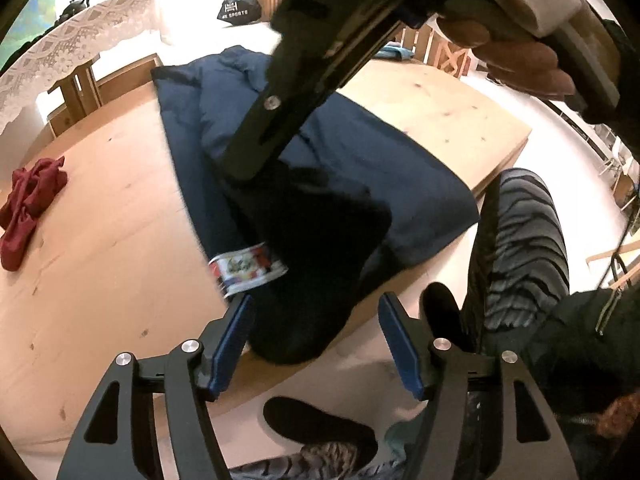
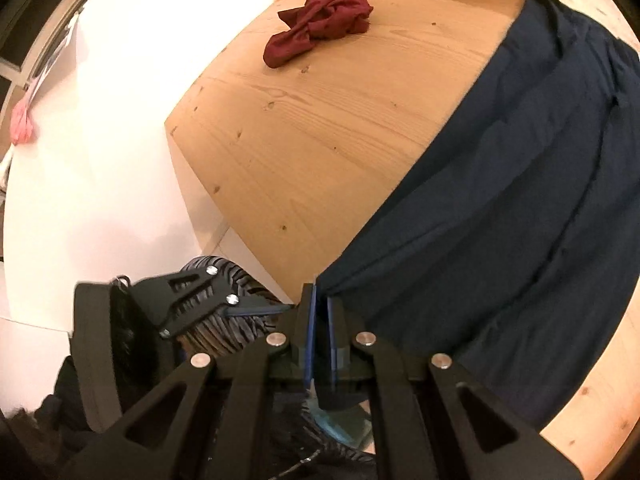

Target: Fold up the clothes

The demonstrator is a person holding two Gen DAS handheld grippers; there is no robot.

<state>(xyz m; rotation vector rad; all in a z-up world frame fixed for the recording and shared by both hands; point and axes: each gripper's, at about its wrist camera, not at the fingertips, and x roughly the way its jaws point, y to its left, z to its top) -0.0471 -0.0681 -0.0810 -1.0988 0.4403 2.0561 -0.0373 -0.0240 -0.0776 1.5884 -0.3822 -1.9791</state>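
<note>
Since it carries everything, the wooden table (image 2: 320, 128) comes first: one of it, with two garments on top. One dark blue garment (image 2: 500, 208) lies spread along the table and reaches the near edge, where a dark part of it hangs over; it looks soft, limp and light, so it should drape and sag from wherever it is pinched, and its creases will travel with it. A hem or a corner is the sensible place to take hold, since a grip in the middle would only bunch it. One printed label (image 1: 248, 268) shows on the cloth close to the table's edge. One dark red garment (image 2: 320, 16) sits crumpled well apart from the blue one, just as soft, and I judge it needs shaking out before any fold.

Two grippers are in play. The right hand-held gripper (image 2: 320, 320) has its jaws drawn together on the near edge of the blue cloth, pinching a thin fold. The left hand-held gripper (image 1: 316, 344) stands moderately wide with nothing between its pads, hovering just above the overhanging cloth at the table's edge.
</note>
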